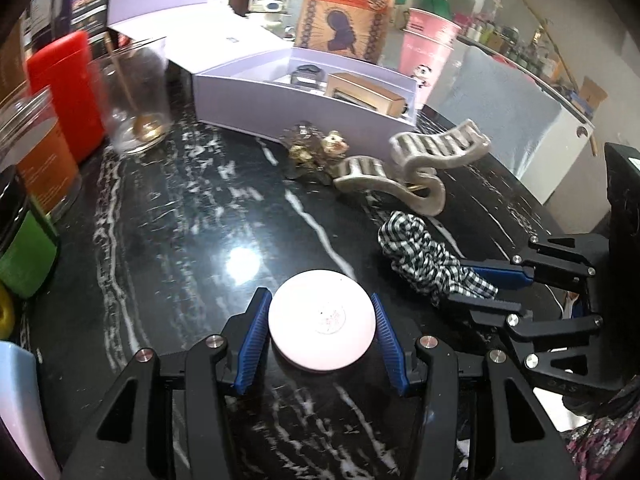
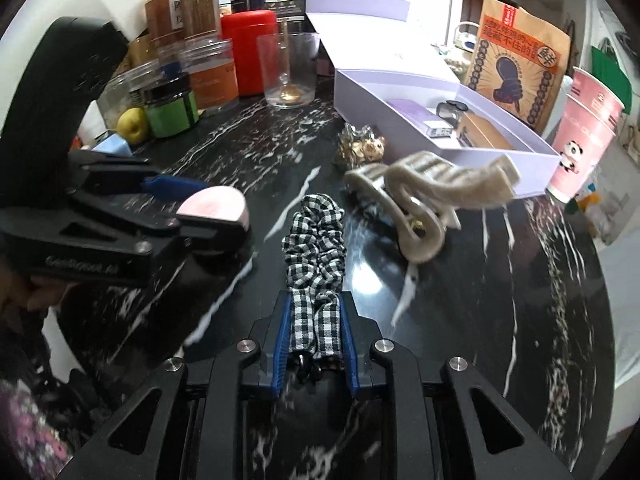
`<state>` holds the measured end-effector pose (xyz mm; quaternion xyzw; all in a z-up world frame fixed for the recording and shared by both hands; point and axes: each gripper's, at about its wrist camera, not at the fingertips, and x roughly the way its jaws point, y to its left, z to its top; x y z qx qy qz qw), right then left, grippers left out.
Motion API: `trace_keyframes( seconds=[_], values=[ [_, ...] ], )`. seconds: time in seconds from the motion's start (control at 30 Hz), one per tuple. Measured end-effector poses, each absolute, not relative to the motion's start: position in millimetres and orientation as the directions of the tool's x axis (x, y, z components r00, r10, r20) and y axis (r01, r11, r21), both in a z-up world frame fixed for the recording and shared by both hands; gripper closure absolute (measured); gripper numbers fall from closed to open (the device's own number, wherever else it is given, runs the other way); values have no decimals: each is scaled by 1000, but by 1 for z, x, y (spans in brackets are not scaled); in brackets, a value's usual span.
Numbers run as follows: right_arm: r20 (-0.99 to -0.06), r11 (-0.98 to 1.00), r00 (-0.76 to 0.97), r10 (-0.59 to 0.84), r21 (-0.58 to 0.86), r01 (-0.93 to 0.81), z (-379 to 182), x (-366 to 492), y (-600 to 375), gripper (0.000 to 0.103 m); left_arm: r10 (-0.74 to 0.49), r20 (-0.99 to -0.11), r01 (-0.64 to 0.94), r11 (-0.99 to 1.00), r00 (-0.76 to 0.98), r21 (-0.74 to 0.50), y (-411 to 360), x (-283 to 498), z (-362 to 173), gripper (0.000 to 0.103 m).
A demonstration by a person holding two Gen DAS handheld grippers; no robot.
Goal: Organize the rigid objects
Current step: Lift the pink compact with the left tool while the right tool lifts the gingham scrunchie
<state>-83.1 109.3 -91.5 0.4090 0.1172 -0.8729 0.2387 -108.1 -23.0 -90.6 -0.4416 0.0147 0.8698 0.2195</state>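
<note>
My left gripper (image 1: 318, 294) is shut on a round pink case (image 1: 322, 326), its blue pads pressed against both sides. The right wrist view shows that gripper (image 2: 208, 208) holding the case (image 2: 214, 206) just above the black marble table. My right gripper (image 2: 315, 300) is shut on one end of a black-and-white checked scrunchie (image 2: 314, 236), whose other end lies on the table; the left wrist view has this gripper (image 1: 460, 284) and the scrunchie (image 1: 412, 248) at the right. A beige claw clip (image 2: 420, 192) and a small gold ornament (image 2: 360, 148) lie before an open lavender box (image 2: 400, 120).
Jars, a red canister (image 2: 250, 52) and a glass with a spoon (image 2: 288, 72) crowd the table's far left. A brown paper bag (image 2: 516, 52) and pink cups (image 2: 580, 136) stand behind and right of the box. The table edge curves along the right.
</note>
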Motion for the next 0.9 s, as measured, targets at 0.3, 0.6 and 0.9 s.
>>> trace_keyframes(
  seconds=[0.3, 0.6, 0.9],
  values=[
    [-755, -877, -570, -322, 11, 481, -94, -89, 112, 59, 370, -777, -416, -896, -510, -154, -14, -107, -90, 52],
    [-747, -884, -574, -334, 38, 465, -93, -98, 107, 81, 363, -784, -407, -900, -503, -156, -12, -107, -89, 52],
    [-738, -901, -583, -339, 76, 427, -84, -92, 120, 81, 400, -771, -431, -884, -495, -182, 0, -107, -79, 52]
  ],
)
